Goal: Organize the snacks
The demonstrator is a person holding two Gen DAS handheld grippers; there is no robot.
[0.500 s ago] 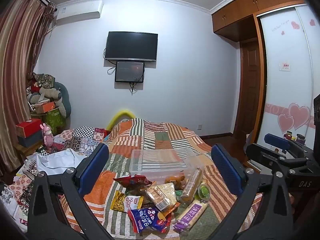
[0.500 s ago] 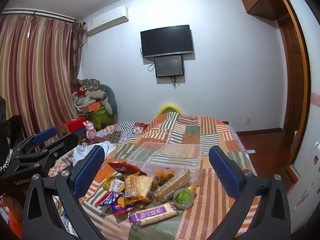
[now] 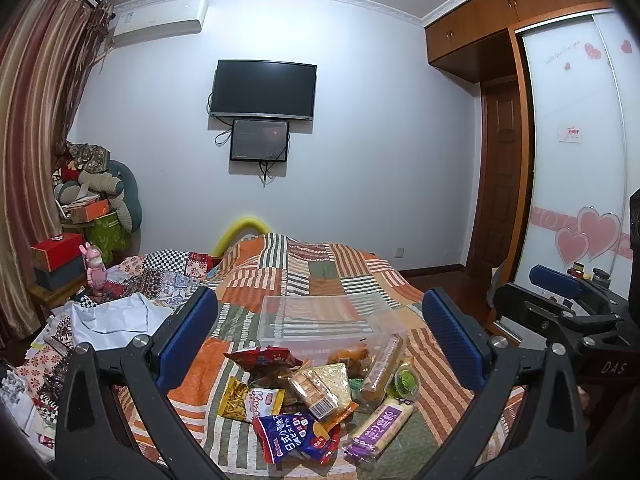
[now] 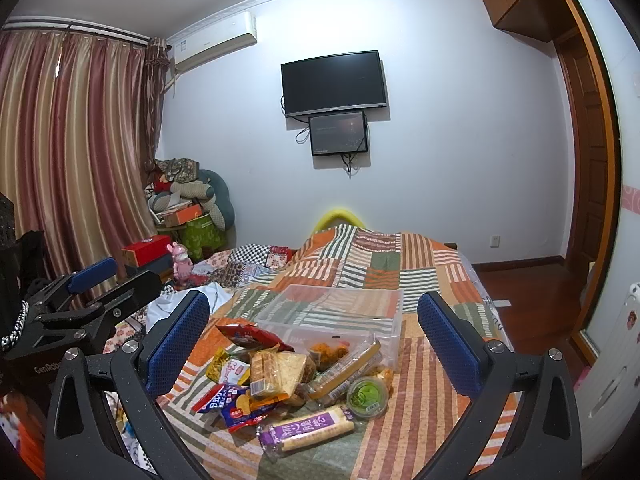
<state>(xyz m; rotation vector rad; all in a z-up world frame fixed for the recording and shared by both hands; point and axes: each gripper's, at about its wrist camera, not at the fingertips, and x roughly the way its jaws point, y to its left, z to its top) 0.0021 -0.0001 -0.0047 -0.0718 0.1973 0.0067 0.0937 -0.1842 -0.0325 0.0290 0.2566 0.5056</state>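
Left black blue-padded gripper (image 3: 320,340): you hold it wide open, empty, above the snacks.
Right black blue-padded gripper (image 4: 314,338): yours too, spread wide, gripping nothing.
Striped patchwork bedspread (image 3: 312,276): carries everything.
Clear plastic bin (image 3: 320,322): beyond the pile.
Heap of snack packets (image 3: 320,396): between and below your fingers, untouched.

I'm seeing snack packets (image 3: 320,396) lying heaped on the quilted bed, touching the near wall of a clear plastic bin (image 3: 320,320); a purple wafer pack (image 4: 308,428) is lying nearest me.
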